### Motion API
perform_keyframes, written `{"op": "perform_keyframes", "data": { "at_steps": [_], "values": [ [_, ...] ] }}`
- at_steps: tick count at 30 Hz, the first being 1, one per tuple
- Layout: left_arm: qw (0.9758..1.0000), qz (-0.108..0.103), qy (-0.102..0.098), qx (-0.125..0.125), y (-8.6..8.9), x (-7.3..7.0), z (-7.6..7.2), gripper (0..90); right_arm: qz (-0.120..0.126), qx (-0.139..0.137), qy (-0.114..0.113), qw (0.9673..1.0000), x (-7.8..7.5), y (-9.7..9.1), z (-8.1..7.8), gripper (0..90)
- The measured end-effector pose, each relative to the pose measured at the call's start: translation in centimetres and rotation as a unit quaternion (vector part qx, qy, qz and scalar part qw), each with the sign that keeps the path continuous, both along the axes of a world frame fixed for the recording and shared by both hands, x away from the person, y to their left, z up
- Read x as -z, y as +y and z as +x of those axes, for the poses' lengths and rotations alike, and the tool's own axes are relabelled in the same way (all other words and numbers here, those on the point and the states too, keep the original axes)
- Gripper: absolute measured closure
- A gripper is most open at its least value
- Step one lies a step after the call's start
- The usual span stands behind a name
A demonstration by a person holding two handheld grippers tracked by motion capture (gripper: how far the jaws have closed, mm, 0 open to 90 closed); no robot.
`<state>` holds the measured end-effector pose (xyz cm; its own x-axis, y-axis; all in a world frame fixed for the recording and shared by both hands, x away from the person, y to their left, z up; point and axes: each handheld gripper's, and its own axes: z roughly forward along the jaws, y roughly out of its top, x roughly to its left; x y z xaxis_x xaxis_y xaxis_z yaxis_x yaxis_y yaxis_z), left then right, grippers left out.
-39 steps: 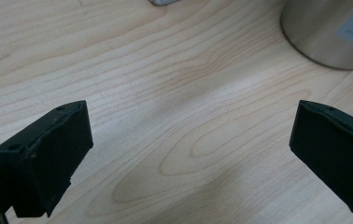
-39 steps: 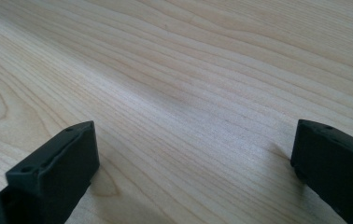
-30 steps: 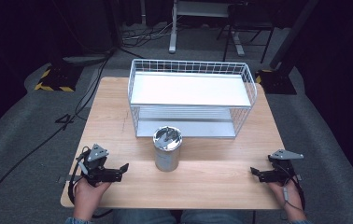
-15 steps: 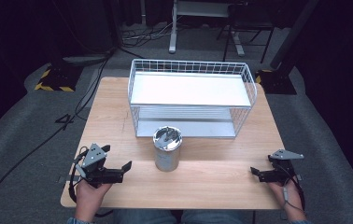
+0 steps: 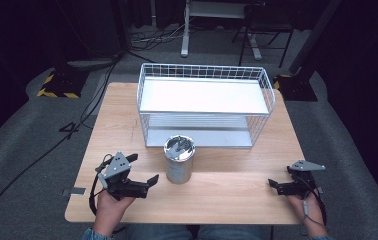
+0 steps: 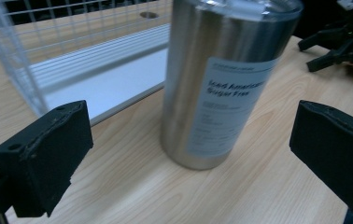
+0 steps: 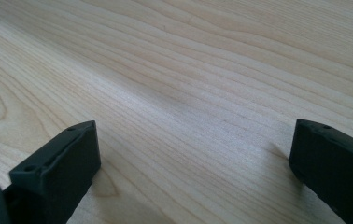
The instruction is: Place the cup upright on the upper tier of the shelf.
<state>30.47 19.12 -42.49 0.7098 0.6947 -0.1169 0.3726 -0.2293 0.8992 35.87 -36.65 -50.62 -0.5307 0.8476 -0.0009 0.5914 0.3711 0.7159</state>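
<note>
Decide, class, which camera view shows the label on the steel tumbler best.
The left gripper view: the tumbler stands close between the open jaws, its label facing the camera with print partly legible. In the high view the tumbler is seen from above, the label hidden. The right gripper view shows bare table.

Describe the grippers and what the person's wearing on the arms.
Both grippers are black with two jaws ending in flat, squared black pads. The left gripper and the right gripper each carry a grey three-cornered plate on top, and a black cable trails from each. Blue denim-like cuffs show at the bottom edge, by the left hand and the right hand.
</note>
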Motion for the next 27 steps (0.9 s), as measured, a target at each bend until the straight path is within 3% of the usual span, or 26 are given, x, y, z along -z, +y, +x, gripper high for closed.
{"op": "perform_keyframes", "data": {
  "at_steps": [13,17,27],
  "values": [
    [0.999,-0.021,-0.003,0.038,-3.2,0.2,1.6,0.0,0.001,0.004,0.0,1.0,0.0,0.0,0.0,2.4],
    [0.9987,-0.017,-0.006,0.047,-3.9,0.4,2.0,0.0,0.001,0.006,0.0,1.0,0.0,0.0,0.0,2.5],
    [0.9987,-0.022,-0.003,0.046,-5.3,1.2,3.1,0.0,0.001,0.012,0.0,0.9999,0.0,0.0,0.0,2.5]
  ]
}}
